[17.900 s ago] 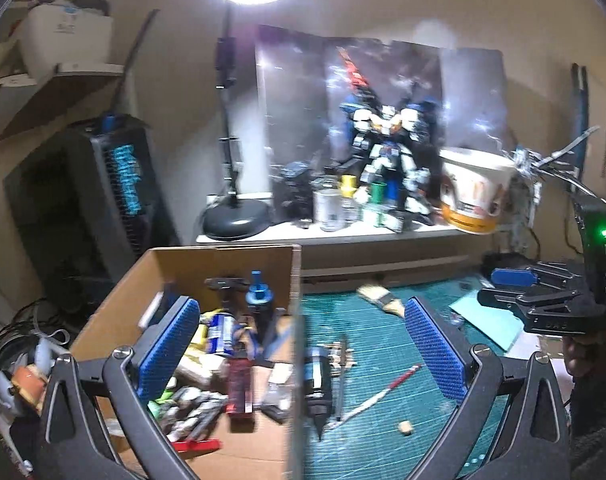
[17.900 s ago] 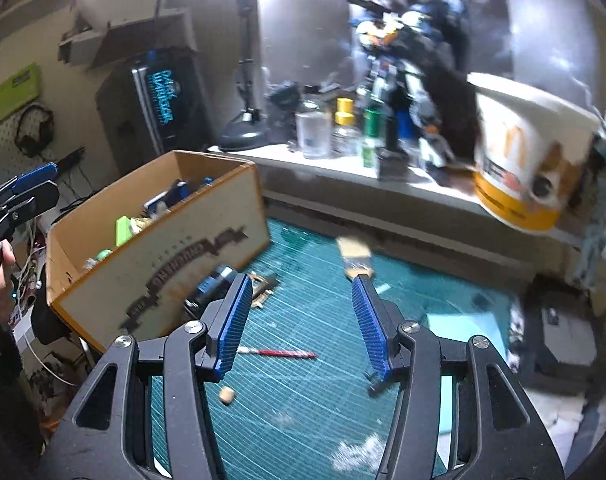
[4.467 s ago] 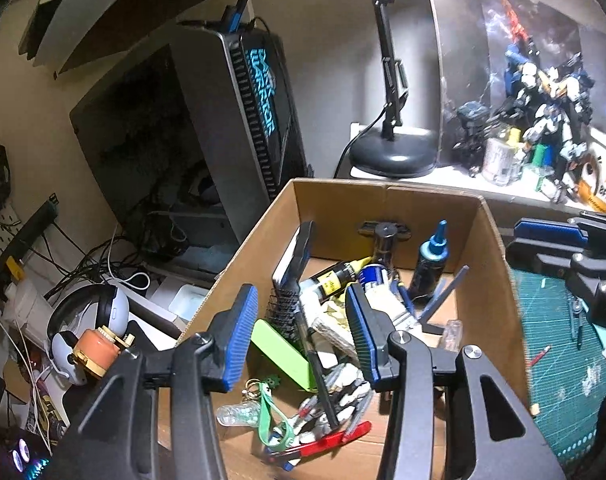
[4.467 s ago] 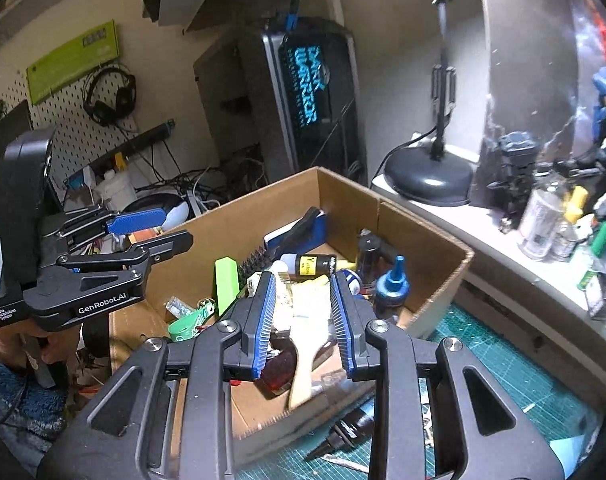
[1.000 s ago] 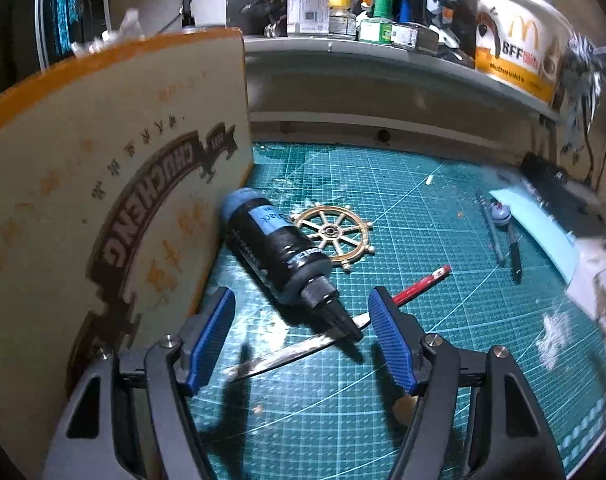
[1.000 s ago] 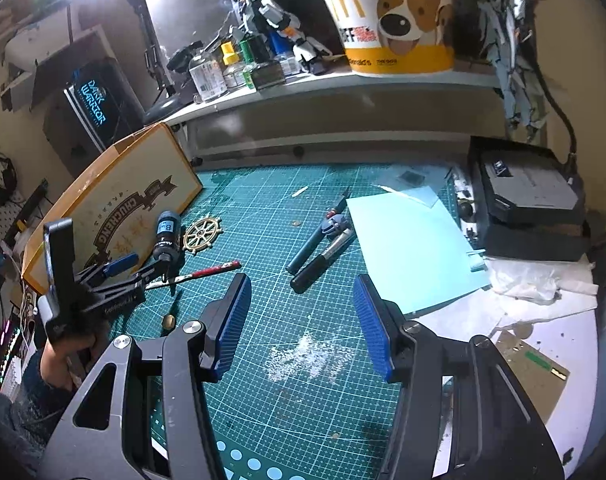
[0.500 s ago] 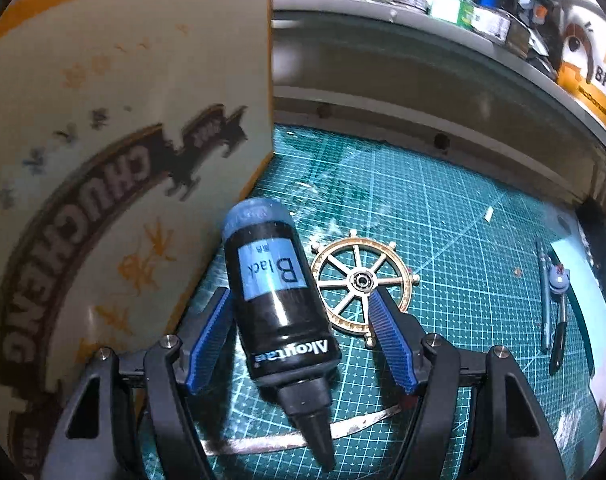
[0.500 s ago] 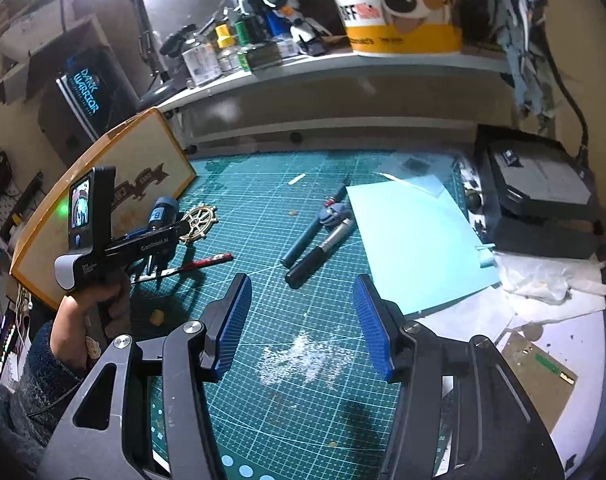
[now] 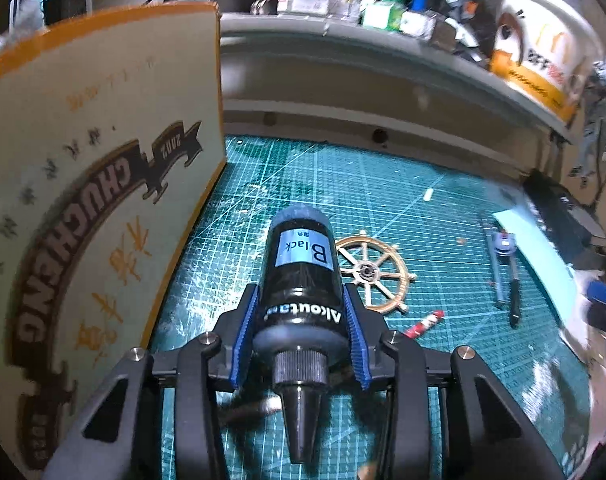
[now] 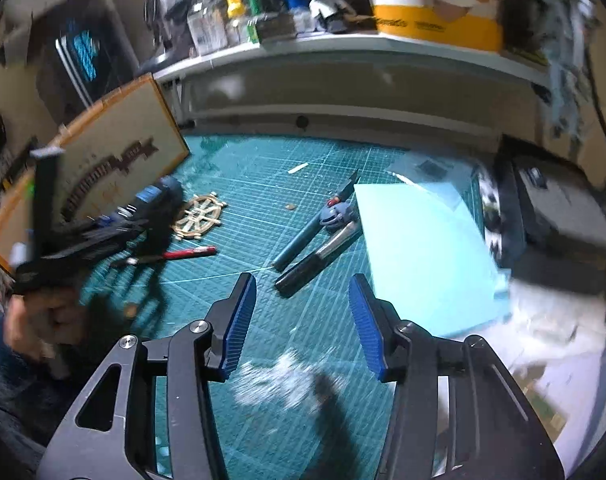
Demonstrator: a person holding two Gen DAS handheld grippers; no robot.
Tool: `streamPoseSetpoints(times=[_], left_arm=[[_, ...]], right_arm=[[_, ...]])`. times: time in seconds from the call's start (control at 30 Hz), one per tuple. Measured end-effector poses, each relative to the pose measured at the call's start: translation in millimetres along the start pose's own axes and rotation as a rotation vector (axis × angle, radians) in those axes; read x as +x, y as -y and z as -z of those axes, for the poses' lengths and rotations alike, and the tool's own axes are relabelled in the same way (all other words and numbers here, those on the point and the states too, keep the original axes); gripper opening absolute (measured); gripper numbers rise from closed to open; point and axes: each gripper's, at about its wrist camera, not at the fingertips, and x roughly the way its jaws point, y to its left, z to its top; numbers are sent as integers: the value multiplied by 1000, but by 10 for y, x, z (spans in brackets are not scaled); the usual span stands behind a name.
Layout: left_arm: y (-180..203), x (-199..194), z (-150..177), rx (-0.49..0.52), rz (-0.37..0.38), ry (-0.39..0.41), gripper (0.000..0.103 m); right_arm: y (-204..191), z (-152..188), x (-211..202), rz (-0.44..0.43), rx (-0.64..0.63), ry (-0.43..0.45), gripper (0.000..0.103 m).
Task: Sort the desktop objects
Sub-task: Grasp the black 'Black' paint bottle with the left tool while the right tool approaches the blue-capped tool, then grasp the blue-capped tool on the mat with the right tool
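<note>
My left gripper (image 9: 301, 320) is shut on a black bottle (image 9: 299, 276) labelled "Black", nozzle toward the camera, over the green cutting mat (image 9: 423, 208). The bottle also shows in the right wrist view (image 10: 159, 200), blurred, held by the left gripper (image 10: 143, 216). A wooden ship's wheel (image 9: 369, 272) lies just right of the bottle, and shows in the right wrist view (image 10: 201, 210). A red pencil (image 9: 423, 324) lies near it. My right gripper (image 10: 301, 320) is open and empty above the mat. The cardboard box (image 9: 83, 200) stands at the left.
A craft knife and a black pen (image 10: 323, 236) lie mid-mat beside a light blue sheet (image 10: 419, 240). A shelf (image 9: 383, 52) with paint bottles and a paper bucket (image 9: 543, 60) runs along the back. A black device (image 10: 555, 216) sits at the right.
My left gripper has closed on the black bottle, which now sits deep between the fingers. The right gripper has moved lower and closer to the mat, staying open.
</note>
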Motion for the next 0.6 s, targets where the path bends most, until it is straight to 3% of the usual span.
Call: streamPoseSetpoints(times=[0.17, 0.27, 0.4, 0.6], left_arm=[[-41, -164, 46, 18, 52, 17, 40], [4, -206, 51, 41, 59, 31, 40], [32, -235, 34, 52, 81, 50, 40], [61, -283, 4, 71, 99, 64, 40]], right_arm=[[72, -270, 421, 88, -136, -79, 40], [102, -407, 669, 107, -178, -118, 32], [1, -473, 873, 113, -266, -135, 32], [-8, -502, 982, 110, -247, -141, 29]])
